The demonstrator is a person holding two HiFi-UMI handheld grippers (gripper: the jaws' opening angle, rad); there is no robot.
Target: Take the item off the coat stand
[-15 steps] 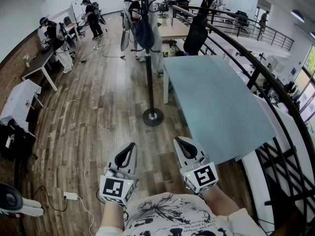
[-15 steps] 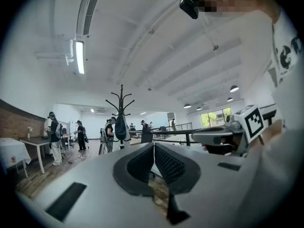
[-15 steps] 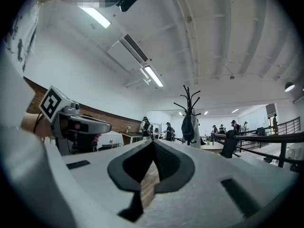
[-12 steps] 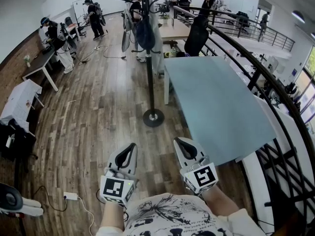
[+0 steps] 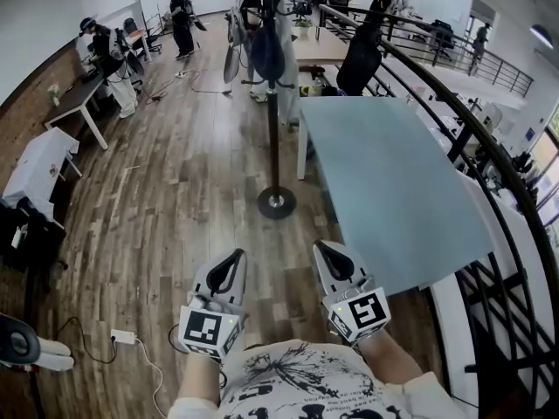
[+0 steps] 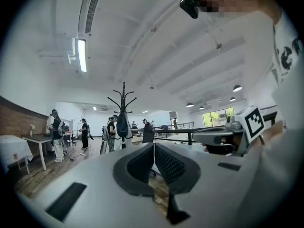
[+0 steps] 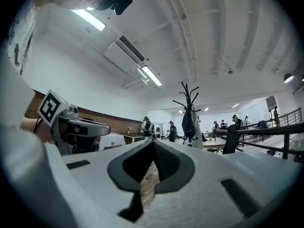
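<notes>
A black coat stand (image 5: pixel 273 103) rises from a round base (image 5: pixel 277 202) on the wood floor, a few steps ahead of me. A dark cap-like item (image 5: pixel 265 52) hangs high on it, beside a pale garment (image 5: pixel 289 68). The stand (image 6: pixel 122 113) also shows far off in the left gripper view, with the dark item (image 6: pixel 122 126) on it. The right gripper view shows the stand (image 7: pixel 189 109) and item (image 7: pixel 187 123) too. My left gripper (image 5: pixel 236 257) and right gripper (image 5: pixel 320 248) are held low near my body, both shut and empty, well short of the stand.
A long pale blue table (image 5: pixel 384 177) runs along the right of the stand. A dark metal railing (image 5: pixel 472 138) curves past it on the right. Several people work at the far end of the room. A power strip and cable (image 5: pixel 124 336) lie on the floor at left.
The view has shifted slightly forward and up; the stand sits a bit closer and higher in frame. Both grippers keep the same shut pose.
</notes>
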